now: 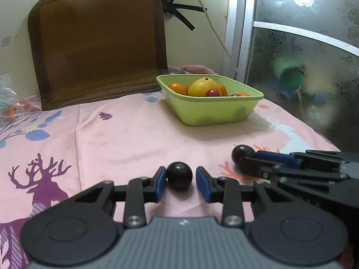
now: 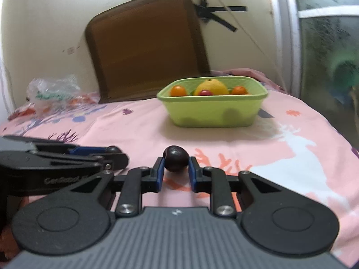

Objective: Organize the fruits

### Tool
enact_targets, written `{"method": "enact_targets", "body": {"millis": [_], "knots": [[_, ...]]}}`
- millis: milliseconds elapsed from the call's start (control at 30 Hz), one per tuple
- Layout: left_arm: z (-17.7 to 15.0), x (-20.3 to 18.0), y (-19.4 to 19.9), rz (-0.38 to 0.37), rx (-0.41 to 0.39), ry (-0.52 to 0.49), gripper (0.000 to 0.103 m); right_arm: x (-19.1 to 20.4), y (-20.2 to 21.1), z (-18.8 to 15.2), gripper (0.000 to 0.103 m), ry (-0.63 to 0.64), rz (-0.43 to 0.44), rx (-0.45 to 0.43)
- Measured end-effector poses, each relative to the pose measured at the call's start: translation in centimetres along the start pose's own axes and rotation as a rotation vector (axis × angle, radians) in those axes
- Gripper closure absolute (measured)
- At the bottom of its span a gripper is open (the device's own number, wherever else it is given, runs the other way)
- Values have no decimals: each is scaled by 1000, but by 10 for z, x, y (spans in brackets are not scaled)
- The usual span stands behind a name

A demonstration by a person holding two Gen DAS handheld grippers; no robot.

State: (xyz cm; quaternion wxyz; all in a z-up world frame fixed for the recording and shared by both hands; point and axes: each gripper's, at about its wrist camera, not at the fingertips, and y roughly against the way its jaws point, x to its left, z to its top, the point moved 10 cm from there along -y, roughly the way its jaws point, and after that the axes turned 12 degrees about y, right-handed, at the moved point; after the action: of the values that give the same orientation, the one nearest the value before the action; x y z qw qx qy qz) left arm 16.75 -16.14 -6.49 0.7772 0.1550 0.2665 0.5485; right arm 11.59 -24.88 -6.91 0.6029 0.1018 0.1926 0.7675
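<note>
Two small dark fruits, plum-like by their look, lie on the pink printed sheet (image 1: 125, 134), one framed by each tool. The left tool (image 1: 181, 179) has its jaws apart around the rounder dark fruit (image 1: 179, 176); the left pad seems to touch its skin while a narrow gap shows on the right side, so nothing is clamped. The right tool (image 2: 175, 170) brackets the egg-shaped dark fruit (image 2: 176, 161) closely, its blue pads just beside or touching the flanks; whether it already presses I cannot tell.

Both fruits look light, smooth and glossy, so likely slippery and easily bruised. I would take each across its widest middle, squeezing only enough to lift, since a round body can squirt forward out of flat pads.

The green tub (image 1: 213, 109) stands farther back on the sheet, well apart from both tools, with a yellow fruit (image 1: 203, 87) and several small orange and red ones inside; that is the likely destination.

The surface looks like a soft bed, so a fruit may roll into creases. Behind stand a brown cushion (image 1: 98, 42) against the wall, a crinkled plastic bag (image 2: 53, 88) on the left and a frosted glass door (image 1: 314, 44) on the right
</note>
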Motion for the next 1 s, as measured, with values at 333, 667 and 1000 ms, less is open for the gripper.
{"method": "enact_targets", "body": {"millis": [333,667,1000], "knots": [[0,-1,1,-17,8,4,70,-1,-6,-3,75,-11,14,39],[1,5,1,5,5,44,55,1,-7,-4,73,-2,13,46],[0,3,1,-6,9,28,63,0,-7,-4,72,-2,17,45]]}}
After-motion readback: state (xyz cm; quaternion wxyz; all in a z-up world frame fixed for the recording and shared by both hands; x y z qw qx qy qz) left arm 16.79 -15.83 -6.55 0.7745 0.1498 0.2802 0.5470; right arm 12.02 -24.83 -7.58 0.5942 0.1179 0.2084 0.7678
